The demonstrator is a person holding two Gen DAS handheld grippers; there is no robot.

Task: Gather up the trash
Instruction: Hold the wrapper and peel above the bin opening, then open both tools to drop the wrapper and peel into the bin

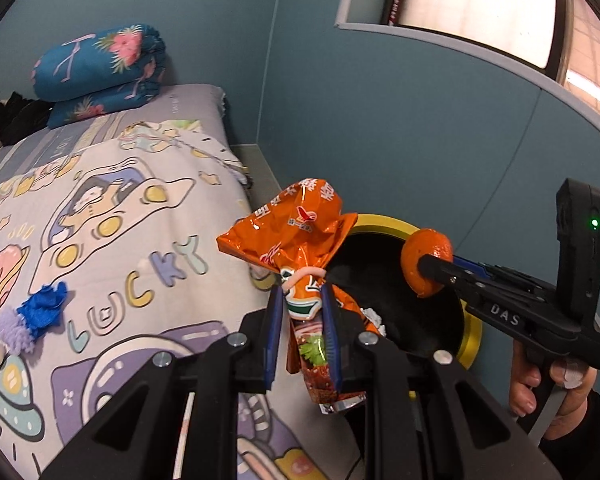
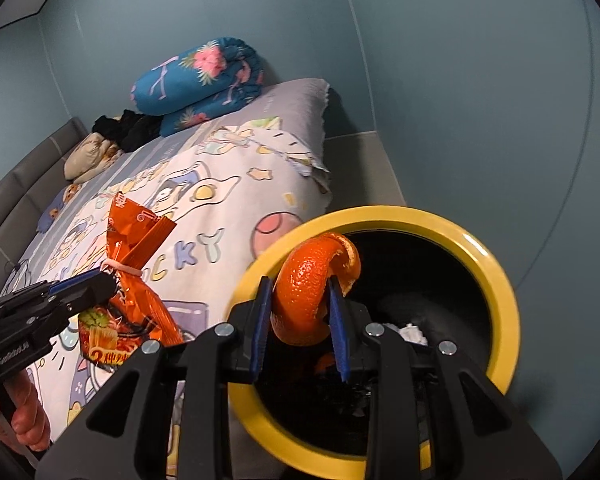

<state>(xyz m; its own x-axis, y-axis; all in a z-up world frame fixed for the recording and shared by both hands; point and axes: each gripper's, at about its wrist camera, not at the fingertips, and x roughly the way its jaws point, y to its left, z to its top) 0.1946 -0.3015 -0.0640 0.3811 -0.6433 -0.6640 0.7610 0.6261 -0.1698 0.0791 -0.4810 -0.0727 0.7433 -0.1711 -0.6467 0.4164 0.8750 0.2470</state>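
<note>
Together, both hand-held tools hung beside the bed, at the round yellow-rimmed bin with a black liner (image 2: 496, 272). The left gripper (image 1: 300, 300) was clamped on a crinkled orange foil noodle packet (image 1: 296, 236) tied near its neck with a pale rubber band (image 2: 124, 269); the packet stood upright between the blue pads, over the bed's edge and just beside the bin's rim. The right gripper (image 2: 298, 300) was pinched on a curled piece of orange peel (image 2: 312, 280), which hung over the bin's dark opening. Inside the bin lay some crumpled white scraps (image 2: 410, 332), probably tissue, though the shadow made them hard to read. On the cartoon-printed bedspread (image 1: 112, 216) lay a small blue cloth scrap (image 1: 44, 308), touching a fuzzy lilac piece (image 1: 10, 330). A folded blue floral quilt (image 1: 100, 68) sat at the far end of the bed, well apart from both tools. A person's hand (image 1: 556, 384) gripped the right tool's handle.
</note>
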